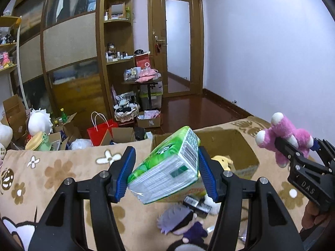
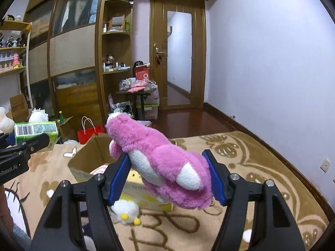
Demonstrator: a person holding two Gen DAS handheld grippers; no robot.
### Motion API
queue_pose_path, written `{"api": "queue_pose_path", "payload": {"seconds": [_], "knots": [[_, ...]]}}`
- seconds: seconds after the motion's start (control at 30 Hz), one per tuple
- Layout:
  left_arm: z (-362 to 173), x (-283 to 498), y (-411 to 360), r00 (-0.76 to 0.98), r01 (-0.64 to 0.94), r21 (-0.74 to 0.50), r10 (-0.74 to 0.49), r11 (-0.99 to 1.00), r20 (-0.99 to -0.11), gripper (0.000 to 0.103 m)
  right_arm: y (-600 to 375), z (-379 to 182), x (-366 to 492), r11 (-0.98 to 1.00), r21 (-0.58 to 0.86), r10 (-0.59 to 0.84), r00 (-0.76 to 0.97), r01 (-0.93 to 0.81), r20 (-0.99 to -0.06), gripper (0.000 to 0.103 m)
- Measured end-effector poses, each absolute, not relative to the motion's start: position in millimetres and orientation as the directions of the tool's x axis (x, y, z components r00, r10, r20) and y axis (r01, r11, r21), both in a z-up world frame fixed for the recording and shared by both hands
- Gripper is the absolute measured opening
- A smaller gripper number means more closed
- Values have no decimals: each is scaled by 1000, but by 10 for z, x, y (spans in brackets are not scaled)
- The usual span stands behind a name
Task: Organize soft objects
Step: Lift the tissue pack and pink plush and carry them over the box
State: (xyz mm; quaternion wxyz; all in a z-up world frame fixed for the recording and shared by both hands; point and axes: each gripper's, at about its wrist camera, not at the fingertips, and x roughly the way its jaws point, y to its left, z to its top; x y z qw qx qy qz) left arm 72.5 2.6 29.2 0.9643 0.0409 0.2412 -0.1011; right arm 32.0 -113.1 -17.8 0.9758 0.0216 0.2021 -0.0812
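My left gripper (image 1: 165,173) is shut on a green tissue pack (image 1: 167,165), held tilted above the near edge of an open cardboard box (image 1: 247,146); the pack also shows at the left of the right wrist view as the tissue pack (image 2: 35,130). My right gripper (image 2: 167,177) is shut on a pink and white plush toy (image 2: 161,159), lifted over the same cardboard box (image 2: 83,161). From the left wrist the plush toy (image 1: 286,138) and right gripper (image 1: 293,146) hang right of the box. A yellow plush (image 1: 222,160) lies inside it.
A purple-haired doll (image 1: 182,219) and a white chick plush (image 2: 125,211) lie on the beige flowered blanket (image 1: 62,171) near the box. Beyond the blanket stand a red paper bag (image 1: 100,131), several cartons and plush toys, wardrobes, shelves and a door (image 1: 178,41).
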Motion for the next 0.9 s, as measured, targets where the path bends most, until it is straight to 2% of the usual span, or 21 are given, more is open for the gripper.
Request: {"api": "queue_pose_path", "payload": {"seconds": [0.4,0.9], "knots": [[256,1103,-85,863,199,41,-155,979,-481,59,-1093,-180,663,980,-19,-192,905,200,-378,72],[27,1486,-211,845,216,45,-164,975,-509,59,-1238,-326,924,977,19,-187,891,213,-413,72]]}}
